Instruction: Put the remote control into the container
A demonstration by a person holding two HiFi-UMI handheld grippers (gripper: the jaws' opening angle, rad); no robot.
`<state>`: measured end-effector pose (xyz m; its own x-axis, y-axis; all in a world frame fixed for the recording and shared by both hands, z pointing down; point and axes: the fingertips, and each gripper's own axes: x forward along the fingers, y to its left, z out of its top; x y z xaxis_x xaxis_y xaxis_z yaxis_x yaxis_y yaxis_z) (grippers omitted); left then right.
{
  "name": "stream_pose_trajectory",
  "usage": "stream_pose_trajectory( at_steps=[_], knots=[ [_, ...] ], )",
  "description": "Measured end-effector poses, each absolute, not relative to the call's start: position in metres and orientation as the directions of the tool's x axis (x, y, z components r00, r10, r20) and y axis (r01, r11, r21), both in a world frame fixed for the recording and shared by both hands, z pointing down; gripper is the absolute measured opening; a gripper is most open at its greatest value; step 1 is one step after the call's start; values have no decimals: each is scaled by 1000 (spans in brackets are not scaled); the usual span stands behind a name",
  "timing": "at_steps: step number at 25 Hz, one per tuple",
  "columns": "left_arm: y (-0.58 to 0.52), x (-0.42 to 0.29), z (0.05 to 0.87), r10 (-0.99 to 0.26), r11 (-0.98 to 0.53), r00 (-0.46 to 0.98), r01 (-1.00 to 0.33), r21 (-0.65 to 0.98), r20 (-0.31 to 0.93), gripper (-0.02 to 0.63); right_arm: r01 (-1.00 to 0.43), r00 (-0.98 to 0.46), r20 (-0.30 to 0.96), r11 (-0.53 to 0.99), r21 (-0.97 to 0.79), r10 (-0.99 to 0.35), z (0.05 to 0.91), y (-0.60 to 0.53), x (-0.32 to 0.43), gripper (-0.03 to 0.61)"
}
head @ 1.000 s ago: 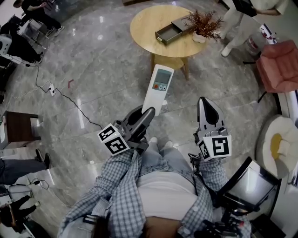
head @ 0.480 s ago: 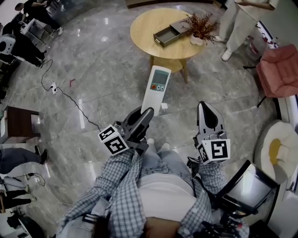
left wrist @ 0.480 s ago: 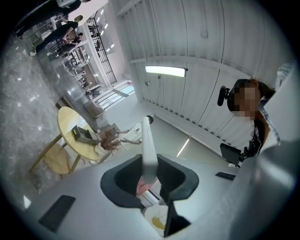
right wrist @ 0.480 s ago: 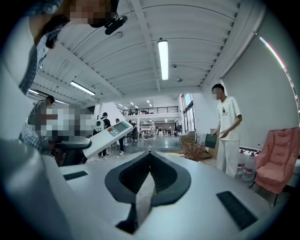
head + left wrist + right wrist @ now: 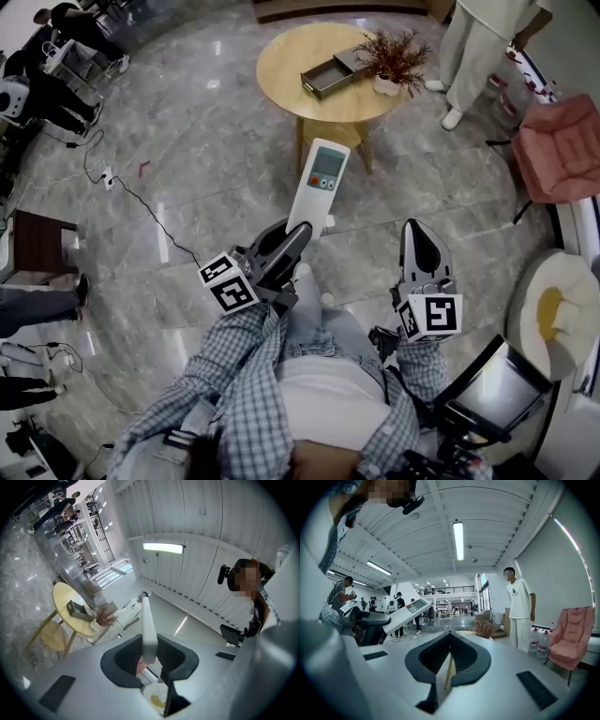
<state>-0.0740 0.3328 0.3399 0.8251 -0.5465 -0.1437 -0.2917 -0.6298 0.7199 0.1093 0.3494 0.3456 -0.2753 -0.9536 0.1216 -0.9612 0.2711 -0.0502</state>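
My left gripper (image 5: 292,232) is shut on the lower end of a long white remote control (image 5: 319,180), which points toward a round wooden table (image 5: 281,58). On that table lies the container (image 5: 324,77), a dark open box. In the left gripper view the remote control (image 5: 148,627) shows edge-on between the jaws of the left gripper (image 5: 150,644), with the container (image 5: 77,610) far off to the left. My right gripper (image 5: 419,238) hangs shut and empty over the floor, to the right of the remote. Its closed jaws meet in the right gripper view (image 5: 450,634).
A potted dry plant (image 5: 394,56) stands on the table beside the container. A person in white (image 5: 478,47) stands right of the table, near a pink armchair (image 5: 562,141). A cable and power strip (image 5: 105,180) lie on the marble floor at left, by a dark side table (image 5: 33,251).
Both grippers and the remote have been carried forward across the floor toward the table. The person in white has come further into view at the top right.
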Motion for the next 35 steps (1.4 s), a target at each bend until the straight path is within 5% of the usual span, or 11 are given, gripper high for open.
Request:
stream_pose_trajectory(
  at_steps=[35],
  knots=[
    [145, -66, 349, -517, -626, 842, -250, 739, -154, 97, -949, -305, 148, 313, 28, -941, 344, 175, 95, 6]
  ],
)
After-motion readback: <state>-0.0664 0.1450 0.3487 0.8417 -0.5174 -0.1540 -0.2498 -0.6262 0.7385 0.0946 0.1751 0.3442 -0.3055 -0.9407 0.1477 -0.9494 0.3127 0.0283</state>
